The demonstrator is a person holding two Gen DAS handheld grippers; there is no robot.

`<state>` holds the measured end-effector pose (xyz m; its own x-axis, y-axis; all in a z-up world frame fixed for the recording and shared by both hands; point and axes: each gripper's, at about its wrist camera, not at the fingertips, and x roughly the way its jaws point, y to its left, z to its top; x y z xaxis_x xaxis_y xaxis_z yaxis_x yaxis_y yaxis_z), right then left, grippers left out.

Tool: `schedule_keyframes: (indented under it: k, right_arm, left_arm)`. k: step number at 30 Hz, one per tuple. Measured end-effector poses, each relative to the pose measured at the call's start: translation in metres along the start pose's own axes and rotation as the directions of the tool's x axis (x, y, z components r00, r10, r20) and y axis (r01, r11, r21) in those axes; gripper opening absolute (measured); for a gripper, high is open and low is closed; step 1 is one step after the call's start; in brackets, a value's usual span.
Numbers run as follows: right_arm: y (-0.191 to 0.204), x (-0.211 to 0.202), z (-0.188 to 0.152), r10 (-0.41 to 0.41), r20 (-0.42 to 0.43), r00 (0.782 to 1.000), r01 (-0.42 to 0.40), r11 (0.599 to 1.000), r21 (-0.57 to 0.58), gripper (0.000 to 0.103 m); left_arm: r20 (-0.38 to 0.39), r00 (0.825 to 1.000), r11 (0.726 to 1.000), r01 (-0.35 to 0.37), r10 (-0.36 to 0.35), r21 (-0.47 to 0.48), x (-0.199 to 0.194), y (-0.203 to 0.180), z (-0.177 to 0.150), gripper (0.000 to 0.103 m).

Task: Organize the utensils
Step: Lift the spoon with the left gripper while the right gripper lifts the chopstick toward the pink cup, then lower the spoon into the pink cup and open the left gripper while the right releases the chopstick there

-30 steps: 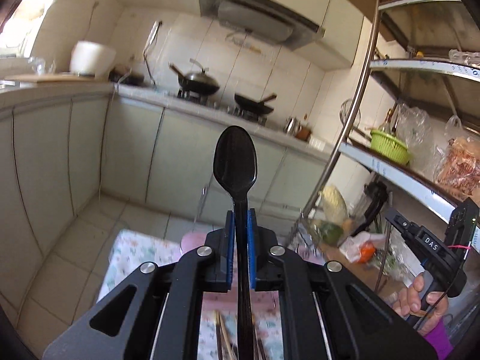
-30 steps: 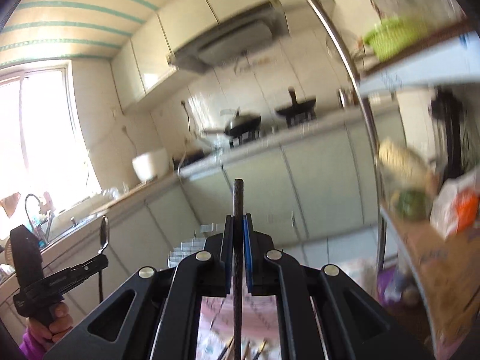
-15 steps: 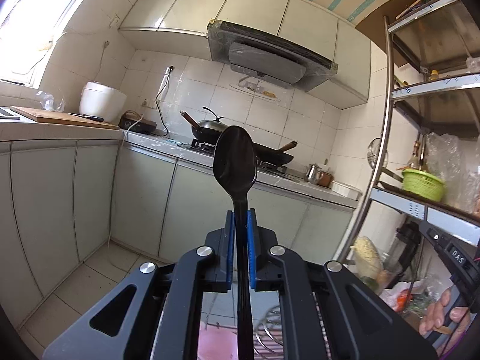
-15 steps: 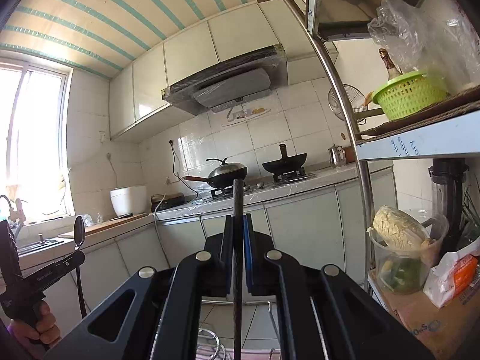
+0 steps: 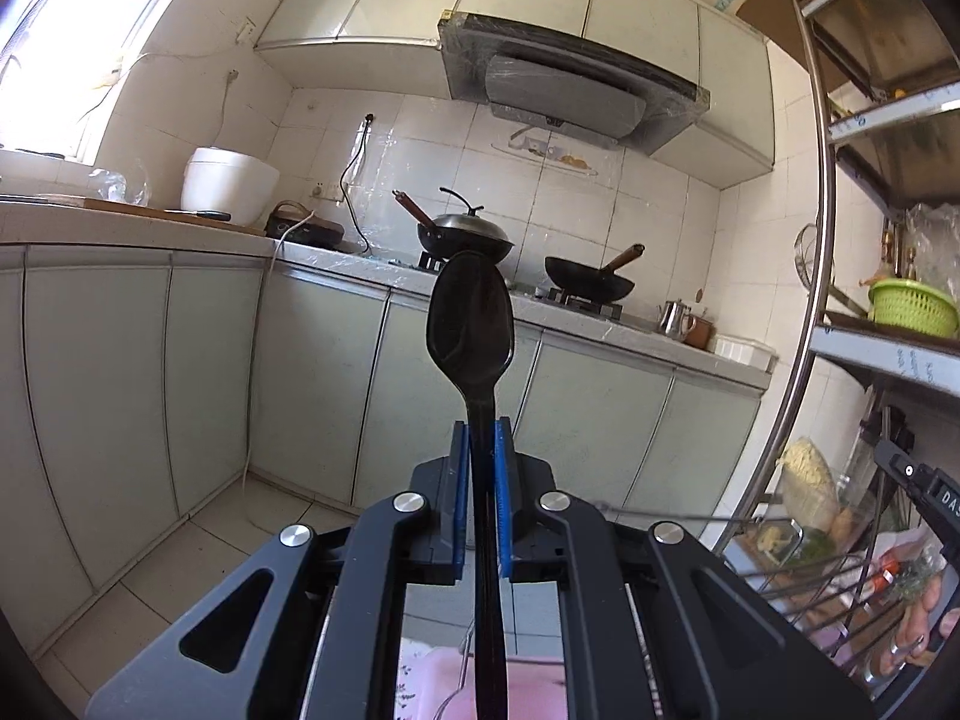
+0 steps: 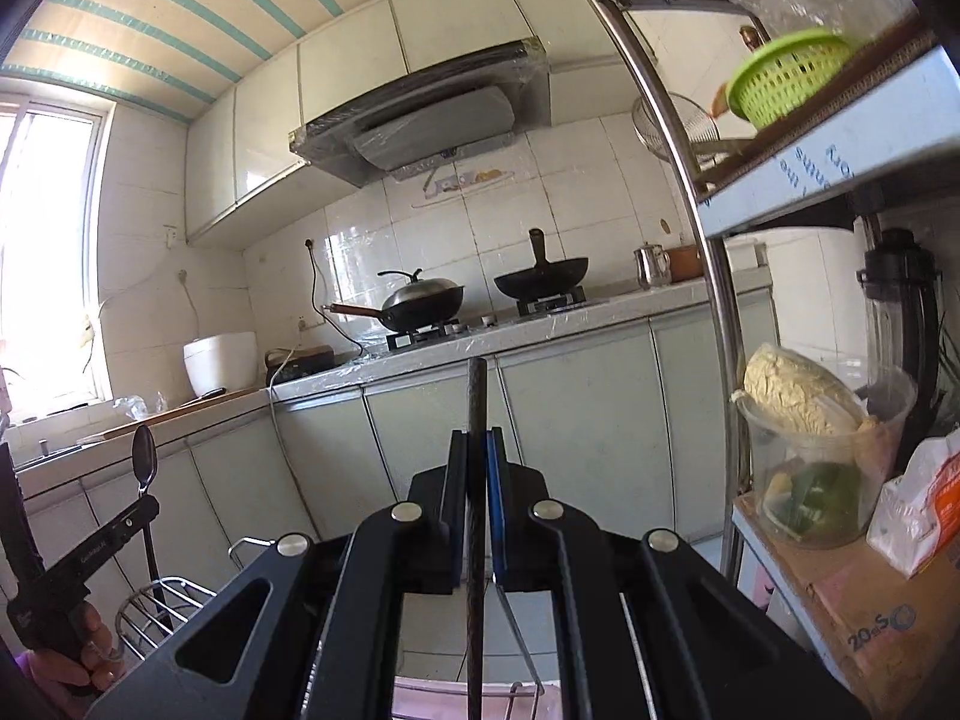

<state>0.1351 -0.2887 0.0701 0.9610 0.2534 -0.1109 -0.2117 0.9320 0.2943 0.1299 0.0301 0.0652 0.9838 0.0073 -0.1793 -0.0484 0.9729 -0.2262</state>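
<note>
A black spoon point(image 5: 471, 324) is clamped upright by its handle in the left claw point(image 5: 480, 462), bowl above the pads. A dark chopstick point(image 6: 477, 420) is gripped likewise in the right claw point(image 6: 476, 468). Both lower ends are hidden behind the claws. Beyond, a wire rack point(image 6: 150, 606) is partly cut off.

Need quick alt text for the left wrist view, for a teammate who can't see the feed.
The left gripper is shut on a black spoon, held upright with its bowl above the fingertips. Behind it runs a kitchen counter with two woks on the stove, a range hood above and a metal shelf rack at right.
</note>
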Motion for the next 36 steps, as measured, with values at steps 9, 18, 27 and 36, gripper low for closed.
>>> schedule_keyframes:
  k: [9,18,27,36]
  right_arm:
    - [-0.011,-0.007,-0.026,0.020,-0.160,0.987,-0.011,0.998,0.054,0.006]
    - [-0.010,-0.009,-0.036,0.027,-0.274,0.961,-0.012,0.998,0.056,0.006]
    - [-0.014,-0.001,-0.042,0.009,-0.394,0.919,0.013,0.998,0.055,0.006]
    - [-0.022,-0.004,-0.045,0.019,-0.441,0.897,0.018,0.997,0.078,0.026]
  left_arm:
    - [-0.132,0.990,0.998,0.052,-0.057,-0.039,-0.020,0.013,-0.031,0.007]
    - [-0.228,0.968,0.993,0.088,-0.103,-0.074,-0.024,0.019,-0.038,0.007]
    - [-0.341,0.936,0.993,0.059,-0.090,-0.099,-0.007,0.020,-0.036,0.016]
    - [-0.409,0.908,0.988,0.030,-0.091,-0.155,-0.005,0.032,-0.032,0.034]
